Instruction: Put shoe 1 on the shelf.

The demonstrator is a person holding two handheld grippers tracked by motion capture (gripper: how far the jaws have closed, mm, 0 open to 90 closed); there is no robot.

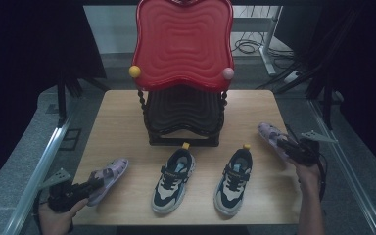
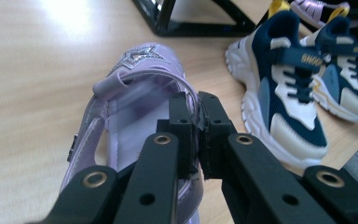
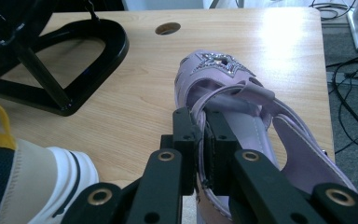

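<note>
Left gripper (image 2: pixel 199 135): in its own view we see the two black jaws brought together on the thin side wall of a lilac sandal (image 2: pixel 135 93), clamped near the ankle strap. The sandal's toe, bearing a glittering star, points away from the camera; its image is slightly blurred. In the high view, we find this left gripper (image 1: pixel 98 182) at the near left corner of the wooden worktop (image 1: pixel 122 127), with the sandal (image 1: pixel 108 177) reaching up and to the right from its jaws. Whether the sole touches the wood we cannot tell.

Right gripper (image 3: pixel 202 140): its jaws are likewise pressed together on the inner side wall of the second lilac sandal (image 3: pixel 242 107), whose star-trimmed toe also points away. In the high view, the right gripper (image 1: pixel 283 143) sits at the right edge of the worktop, the second sandal (image 1: pixel 272 134) extending up and to the left from it.

Between the two sandals, well apart from each, stand two navy-and-white sneakers (image 1: pixel 175 180) (image 1: pixel 234 179), side by side, toes toward the near edge and yellow heel tabs pointing away. Behind them, at the middle of the worktop, stands a black frame (image 1: pixel 183 117) carrying a red wavy-ribbed panel (image 1: pixel 183 41), with a yellow knob (image 1: pixel 134 71) and a pink knob (image 1: pixel 228 73) at its lower corners.
</note>
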